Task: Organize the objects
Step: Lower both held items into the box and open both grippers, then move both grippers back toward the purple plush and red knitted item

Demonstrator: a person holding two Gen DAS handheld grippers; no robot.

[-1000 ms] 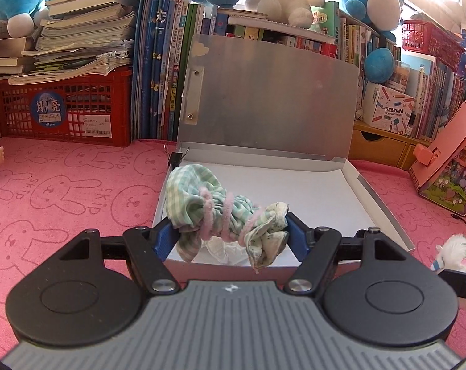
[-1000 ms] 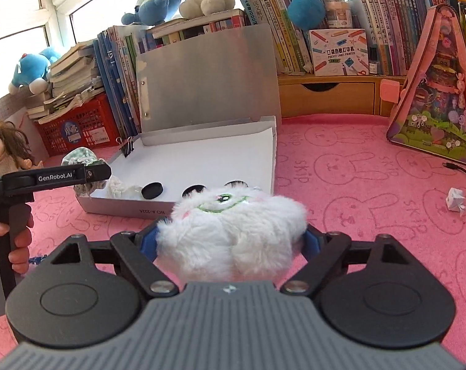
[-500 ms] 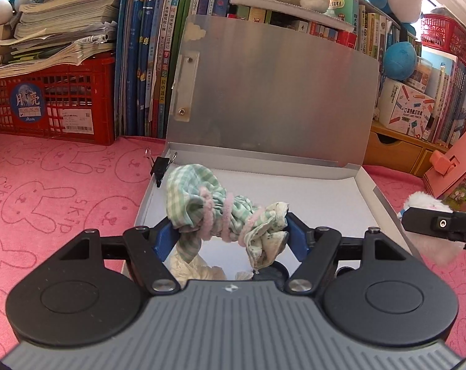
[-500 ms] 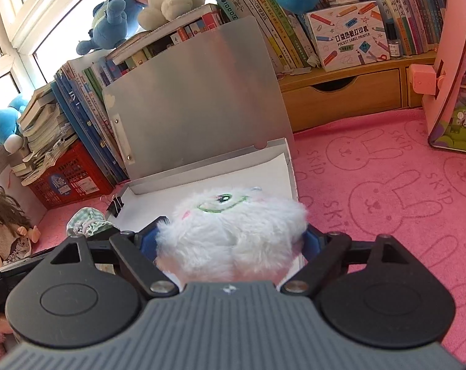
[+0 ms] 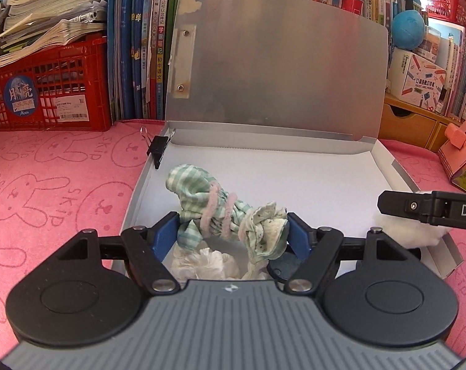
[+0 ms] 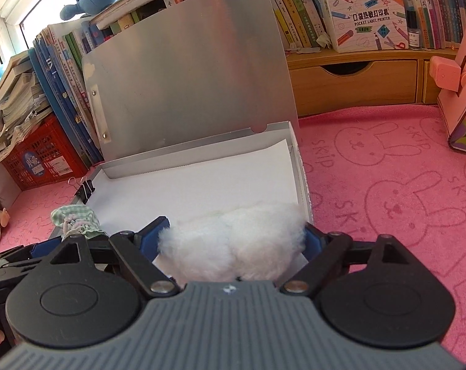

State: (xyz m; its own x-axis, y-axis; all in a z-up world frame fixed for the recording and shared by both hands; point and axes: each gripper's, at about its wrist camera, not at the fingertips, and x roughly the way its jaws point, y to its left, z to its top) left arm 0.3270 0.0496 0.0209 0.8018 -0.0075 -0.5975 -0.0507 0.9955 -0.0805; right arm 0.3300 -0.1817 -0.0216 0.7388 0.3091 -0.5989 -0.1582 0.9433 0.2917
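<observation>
**Inspector A:** Left gripper: clamped on a green checked cloth bundle wound with pink cord, held over the near left corner of the open grey file box. Directly beneath: crumpled white tissue and a dark round disc, both partly hidden by bundle and fingers.

**Inspector B:** Right gripper: clenched on a white fluffy plush toy, positioned over the near right corner of same box. Near box floor blocked from sight by fur. Bundle visible at left, just beside.

**Inspector A:** Further in: white sheet lining box floor; black binder clip gripping the left wall near the back corner. Lid standing upright behind, screening the lower book spines.

**Inspector B:** Beyond: red crate at far left, stacked books on top. Pocket label printer carton on wooden drawer unit at right. All resting on pink rabbit-print mat.
</observation>
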